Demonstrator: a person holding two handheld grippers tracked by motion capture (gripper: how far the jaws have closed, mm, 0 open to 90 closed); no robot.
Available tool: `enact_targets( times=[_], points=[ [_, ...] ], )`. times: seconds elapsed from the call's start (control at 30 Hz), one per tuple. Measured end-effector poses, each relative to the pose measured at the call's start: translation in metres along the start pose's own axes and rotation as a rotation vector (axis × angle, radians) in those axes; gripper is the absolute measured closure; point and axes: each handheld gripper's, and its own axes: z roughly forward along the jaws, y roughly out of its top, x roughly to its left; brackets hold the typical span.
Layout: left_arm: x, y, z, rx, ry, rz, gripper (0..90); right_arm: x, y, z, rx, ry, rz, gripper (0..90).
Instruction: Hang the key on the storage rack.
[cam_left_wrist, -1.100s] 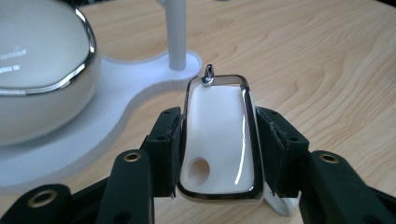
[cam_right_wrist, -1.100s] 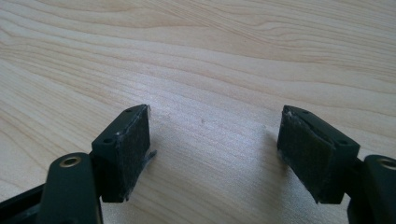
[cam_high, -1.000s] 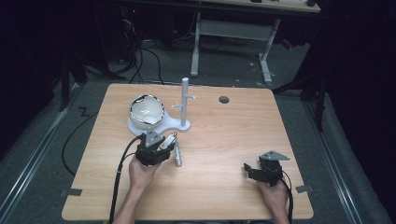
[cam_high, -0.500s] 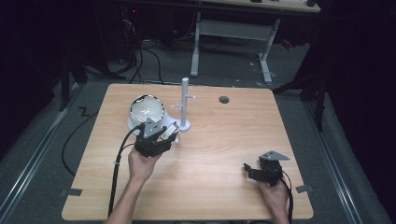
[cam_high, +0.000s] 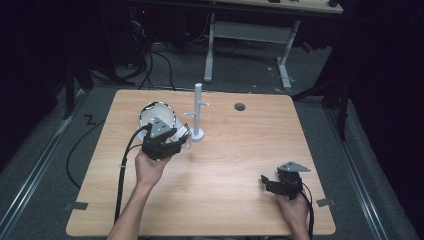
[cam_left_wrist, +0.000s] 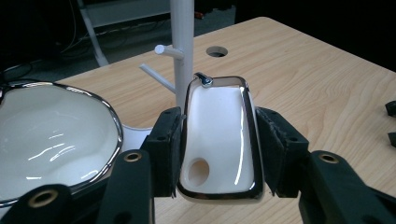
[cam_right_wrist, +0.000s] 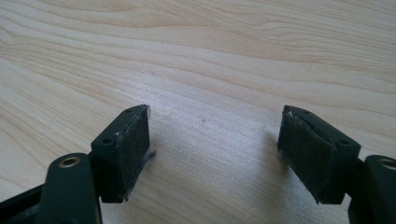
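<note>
1. The white cup (cam_left_wrist: 219, 140) with the silver rim is sitting clamped between the left gripper (cam_left_wrist: 219, 154)'s pads, raised just in front of the white peg stand (cam_left_wrist: 183, 51), beside the bowl (cam_left_wrist: 51, 135).
2. The right gripper (cam_right_wrist: 215, 149) is resting with its jaws spread, gripping nothing, over the table (cam_right_wrist: 210, 56).
3. To my eye, the holder is needing a level, slow approach, lining the cup's handle with a peg (cam_left_wrist: 169, 50).

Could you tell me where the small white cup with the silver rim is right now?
The small white silver-rimmed cup is clamped between the left gripper's black jaws, left of table centre, between the white silver-rimmed bowl and the white peg stand.
</note>
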Motion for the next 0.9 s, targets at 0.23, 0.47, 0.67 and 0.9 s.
enact_targets(
  times=[0.23, 0.47, 0.67, 0.9],
  points=[
    [0.003, 0.006, -0.003, -0.007, 0.007, 0.004, 53.5, 0.000, 0.000, 0.000, 0.000, 0.000, 0.000, 25.2],
    [0.008, 0.012, -0.002, -0.015, 0.004, -0.014, 53.4, 0.000, 0.000, 0.000, 0.000, 0.000, 0.000, 25.2],
    [0.011, 0.020, -0.002, -0.016, 0.008, -0.013, 53.4, 0.000, 0.000, 0.000, 0.000, 0.000, 0.000, 25.2],
    [0.014, 0.028, -0.002, -0.022, 0.010, -0.017, 53.4, 0.000, 0.000, 0.000, 0.000, 0.000, 0.000, 25.2]
  ],
)
